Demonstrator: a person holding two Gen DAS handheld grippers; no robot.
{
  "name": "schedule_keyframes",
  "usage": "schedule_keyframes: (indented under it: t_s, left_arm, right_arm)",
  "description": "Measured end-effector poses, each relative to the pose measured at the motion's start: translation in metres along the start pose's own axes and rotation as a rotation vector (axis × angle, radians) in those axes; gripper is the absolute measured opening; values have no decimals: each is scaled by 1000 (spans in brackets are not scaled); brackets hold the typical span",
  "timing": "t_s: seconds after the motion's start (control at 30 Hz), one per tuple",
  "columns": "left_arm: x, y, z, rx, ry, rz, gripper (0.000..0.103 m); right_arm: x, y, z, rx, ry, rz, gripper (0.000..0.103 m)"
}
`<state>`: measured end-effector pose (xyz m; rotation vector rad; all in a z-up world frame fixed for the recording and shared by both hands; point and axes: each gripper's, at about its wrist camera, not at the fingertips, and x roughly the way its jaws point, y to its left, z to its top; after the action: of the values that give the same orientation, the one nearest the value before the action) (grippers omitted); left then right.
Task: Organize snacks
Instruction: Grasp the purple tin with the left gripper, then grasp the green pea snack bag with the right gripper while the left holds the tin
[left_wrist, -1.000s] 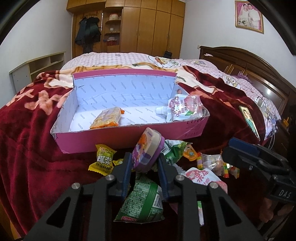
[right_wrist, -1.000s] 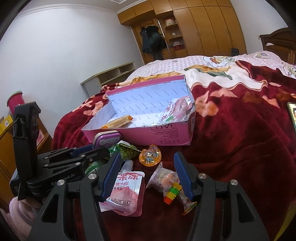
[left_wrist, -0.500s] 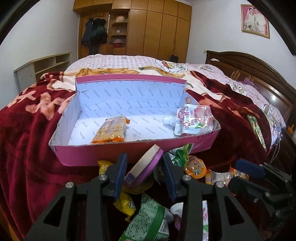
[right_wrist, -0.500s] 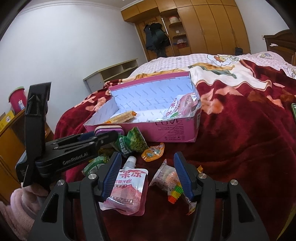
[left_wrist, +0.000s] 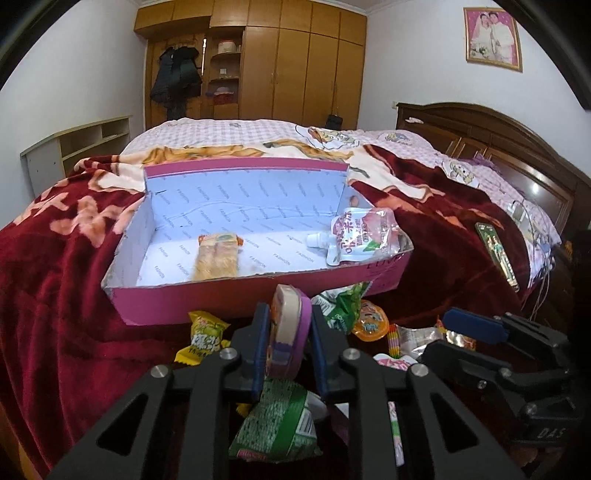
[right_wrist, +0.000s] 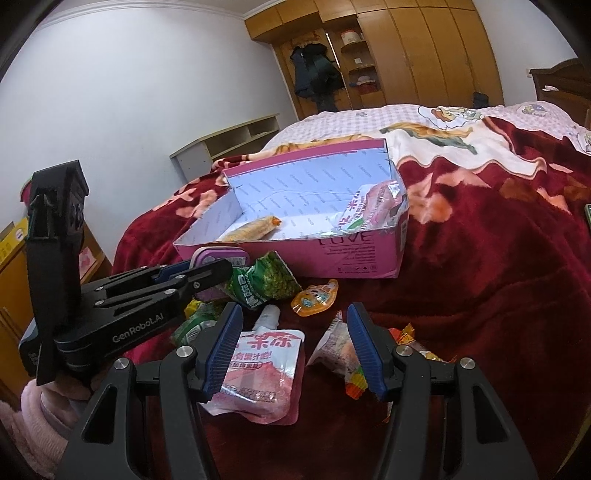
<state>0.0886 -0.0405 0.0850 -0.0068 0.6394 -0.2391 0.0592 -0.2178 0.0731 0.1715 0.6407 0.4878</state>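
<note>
My left gripper (left_wrist: 286, 314) is shut on a round purple-rimmed snack cup (left_wrist: 288, 332), held on edge just in front of the pink box's (left_wrist: 221, 299) near wall. The right wrist view shows the same cup (right_wrist: 221, 254) at the left gripper's (right_wrist: 210, 266) tips beside the box (right_wrist: 351, 254). Inside the box lie an orange snack bar (left_wrist: 218, 258) and a pink jelly pouch (left_wrist: 362, 236). My right gripper (right_wrist: 295, 314) hangs open over another pink jelly pouch (right_wrist: 266, 354) and a clear candy bag (right_wrist: 336, 347), gripping nothing.
Loose snacks lie on the red blanket in front of the box: a green pea packet (right_wrist: 262, 280), an orange jelly cup (right_wrist: 314, 295), a yellow packet (left_wrist: 205, 338), a green packet (left_wrist: 277, 421). A phone (left_wrist: 496, 254) lies at the right. A wooden headboard (left_wrist: 498, 147) borders the bed.
The purple cup has turned from a tilt to standing on edge between the left pads, which loosened and closed again. The right gripper has stayed put.
</note>
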Motion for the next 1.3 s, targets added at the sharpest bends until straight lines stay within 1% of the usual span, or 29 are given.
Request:
schedule_keyframes:
  t_s: [0.13,0.3,0.5,0.6,0.7,0.93,1.13,1.3]
  left_arm:
    - [-14,7,0,-23,-17,-4,22]
    - [-26,15,-3,-62,-14,-28,22]
    - [-24,24,-11,-89,4,-21,21]
    - [-25,25,-14,-81,-3,-4,19]
    - [-26,26,-16,-81,-6,-4,19]
    - [-30,31,-19,-102,-22,-18,19]
    - [-27,39,-23,-125,-19,-28,19]
    - [-23,42,-26,-134,-17,-26,23]
  right_arm:
    - [-1,5,-2,-6,4,3,60]
    - [-1,12,-2,-9,8,19,60]
    - [8,21,-1,-21,24,38,60]
    - [18,24,4,-10,42,60,60]
    - [29,26,10,17,69,89,60]
    - [54,29,15,100,152,101,60]
    - [73,25,16,189,202,92,60]
    - [82,21,16,233,209,76,60]
